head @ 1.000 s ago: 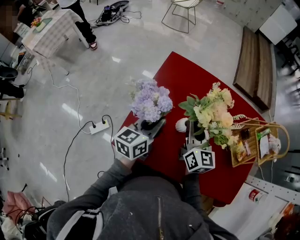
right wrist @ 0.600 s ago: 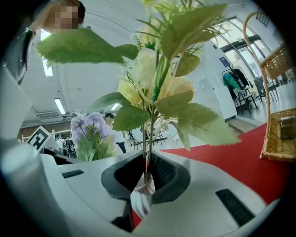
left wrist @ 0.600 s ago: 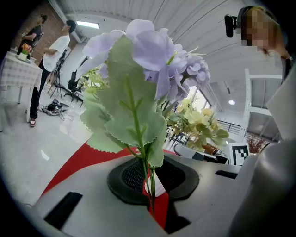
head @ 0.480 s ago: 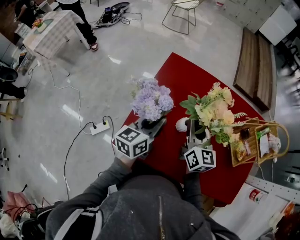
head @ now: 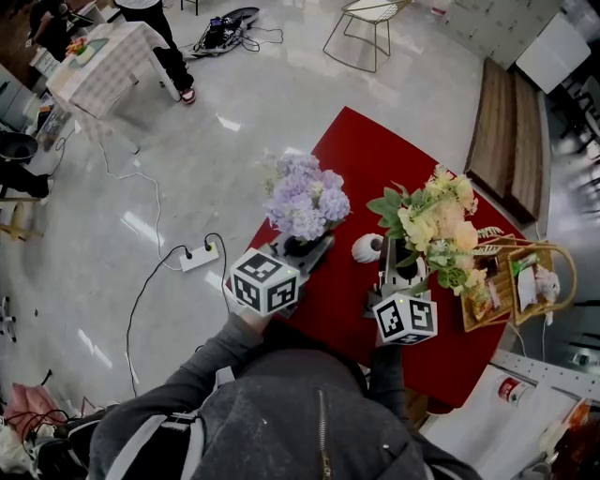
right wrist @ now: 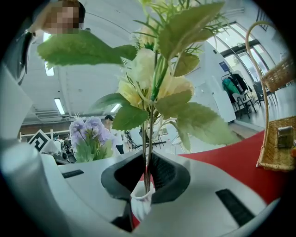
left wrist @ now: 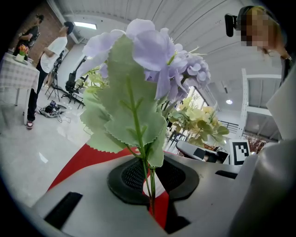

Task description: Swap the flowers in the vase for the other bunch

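My left gripper [head: 302,248] [left wrist: 150,185] is shut on the thin green stems of a purple bunch of flowers [head: 305,202] [left wrist: 157,51], held upright over the left edge of the red table [head: 375,150]. Over the table's middle, my right gripper [head: 398,269] [right wrist: 147,178] is shut on the stems of a yellow and cream bunch [head: 436,223] [right wrist: 152,78]. A small white vase [head: 367,248] [right wrist: 140,203] stands between the two grippers. In the right gripper view the yellow bunch's stem ends sit at the vase's mouth; whether they are inside I cannot tell.
A wicker basket [head: 562,272] [right wrist: 277,152] with packets stands at the table's right end. A power strip [head: 197,253] and cables lie on the floor to the left. A wooden bench [head: 506,131] and a wire chair [head: 366,28] stand beyond the table.
The yellow bunch and my right gripper have shifted slightly to the right, so more of the white vase shows. The purple bunch has hardly moved.
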{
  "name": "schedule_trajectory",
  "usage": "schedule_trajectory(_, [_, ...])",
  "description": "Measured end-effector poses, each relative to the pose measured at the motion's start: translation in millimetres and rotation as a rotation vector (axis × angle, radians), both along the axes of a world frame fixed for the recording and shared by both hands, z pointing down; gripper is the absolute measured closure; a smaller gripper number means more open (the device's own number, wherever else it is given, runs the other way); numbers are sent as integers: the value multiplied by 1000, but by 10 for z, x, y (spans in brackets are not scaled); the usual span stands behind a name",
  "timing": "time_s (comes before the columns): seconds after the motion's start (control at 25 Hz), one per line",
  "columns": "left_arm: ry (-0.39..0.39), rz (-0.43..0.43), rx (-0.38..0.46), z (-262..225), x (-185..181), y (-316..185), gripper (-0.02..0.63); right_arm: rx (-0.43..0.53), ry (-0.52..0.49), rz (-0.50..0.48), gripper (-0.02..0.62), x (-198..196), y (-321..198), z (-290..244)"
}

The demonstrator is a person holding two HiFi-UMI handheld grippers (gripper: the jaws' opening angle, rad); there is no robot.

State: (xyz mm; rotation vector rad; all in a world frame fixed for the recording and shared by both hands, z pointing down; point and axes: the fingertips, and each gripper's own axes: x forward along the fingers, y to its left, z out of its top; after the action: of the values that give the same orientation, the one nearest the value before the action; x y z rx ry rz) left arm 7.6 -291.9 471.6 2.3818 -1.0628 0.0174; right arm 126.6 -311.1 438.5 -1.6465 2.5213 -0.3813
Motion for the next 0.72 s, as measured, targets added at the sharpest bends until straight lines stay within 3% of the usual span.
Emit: schedule_trajectory(0.72, [16,-8,38,-137,-93,95,557,99,59,10,560,-34,66,-463])
